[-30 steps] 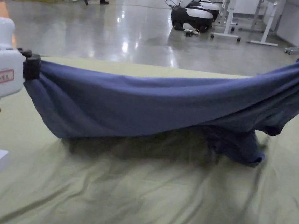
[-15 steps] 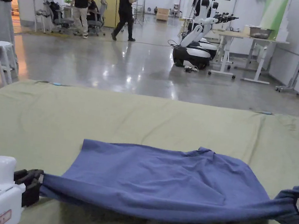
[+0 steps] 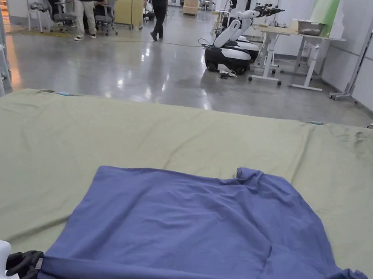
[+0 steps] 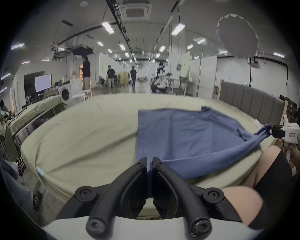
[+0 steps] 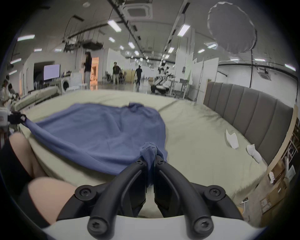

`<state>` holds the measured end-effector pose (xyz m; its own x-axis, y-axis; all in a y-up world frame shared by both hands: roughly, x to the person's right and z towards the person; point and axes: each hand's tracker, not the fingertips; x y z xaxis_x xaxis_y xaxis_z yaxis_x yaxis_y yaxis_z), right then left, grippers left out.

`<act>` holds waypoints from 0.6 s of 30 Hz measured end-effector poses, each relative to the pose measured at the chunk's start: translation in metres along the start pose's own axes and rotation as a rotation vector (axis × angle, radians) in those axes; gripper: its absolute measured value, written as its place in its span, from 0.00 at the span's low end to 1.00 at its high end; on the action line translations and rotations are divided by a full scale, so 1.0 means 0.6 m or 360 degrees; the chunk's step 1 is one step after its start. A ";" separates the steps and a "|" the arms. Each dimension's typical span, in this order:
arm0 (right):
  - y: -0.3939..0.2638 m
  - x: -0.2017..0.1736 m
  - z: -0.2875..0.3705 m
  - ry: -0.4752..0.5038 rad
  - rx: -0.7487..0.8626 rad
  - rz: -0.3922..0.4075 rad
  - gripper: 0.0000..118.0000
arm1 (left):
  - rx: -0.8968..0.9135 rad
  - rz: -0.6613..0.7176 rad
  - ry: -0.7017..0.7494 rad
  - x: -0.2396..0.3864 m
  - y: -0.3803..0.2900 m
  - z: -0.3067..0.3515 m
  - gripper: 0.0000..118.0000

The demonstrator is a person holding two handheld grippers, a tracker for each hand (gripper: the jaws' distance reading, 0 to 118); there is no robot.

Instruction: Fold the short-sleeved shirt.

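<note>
With the left tool (image 4: 149, 162) and right tool (image 5: 150, 160) each clamped on a near corner of the shirt (image 3: 199, 229) spread on the bed (image 3: 181, 137), keep the near edge taut, lowering both evenly.

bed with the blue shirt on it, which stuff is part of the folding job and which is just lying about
Part of the job:
- blue shirt
- left gripper, shut on the shirt's near edge
- right gripper, shut on a bunched corner
- green bed sheet

Lying about:
- white scraps beside the headboard
</note>
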<state>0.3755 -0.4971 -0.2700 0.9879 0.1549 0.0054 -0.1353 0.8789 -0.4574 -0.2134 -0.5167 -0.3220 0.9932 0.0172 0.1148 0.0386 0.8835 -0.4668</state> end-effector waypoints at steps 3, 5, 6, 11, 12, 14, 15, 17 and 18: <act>-0.034 0.003 -0.026 0.0017 -0.0130 0.0022 0.08 | -0.0174 0.0025 0.0007 -0.006 -0.027 -0.027 0.04; -0.052 0.004 -0.034 0.0043 -0.0202 -0.0002 0.12 | -0.0287 0.0036 -0.0001 -0.009 -0.044 -0.043 0.10; -0.060 0.009 -0.034 0.0114 -0.0192 -0.0081 0.27 | -0.0321 0.0048 0.0010 -0.010 -0.051 -0.045 0.19; -0.071 0.014 -0.004 0.0058 -0.0072 -0.0197 1.00 | -0.0301 0.0178 0.0003 -0.019 -0.042 -0.009 1.00; -0.066 0.013 0.000 0.0042 -0.0100 -0.0174 1.00 | -0.0180 0.0230 -0.0092 -0.016 -0.045 0.011 1.00; -0.056 0.004 0.026 0.0016 -0.0041 -0.0109 0.99 | -0.0189 0.0203 -0.0099 -0.011 -0.038 0.035 1.00; -0.052 0.000 0.036 0.0007 -0.0015 -0.0074 0.91 | -0.0179 0.0185 -0.0090 -0.007 -0.036 0.048 0.97; -0.025 -0.022 0.078 0.0048 0.0064 -0.0032 0.16 | -0.0083 0.0140 -0.0070 -0.016 -0.022 0.089 0.56; -0.017 -0.030 0.093 0.0060 0.0112 -0.0026 0.03 | -0.0071 0.0128 -0.0068 -0.013 -0.022 0.099 0.10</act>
<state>0.3550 -0.4836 -0.2160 0.9920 0.1242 -0.0219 -0.1227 0.9110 -0.3937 -0.2282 -0.5006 -0.2647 0.9878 0.1081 0.1120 -0.0354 0.8568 -0.5145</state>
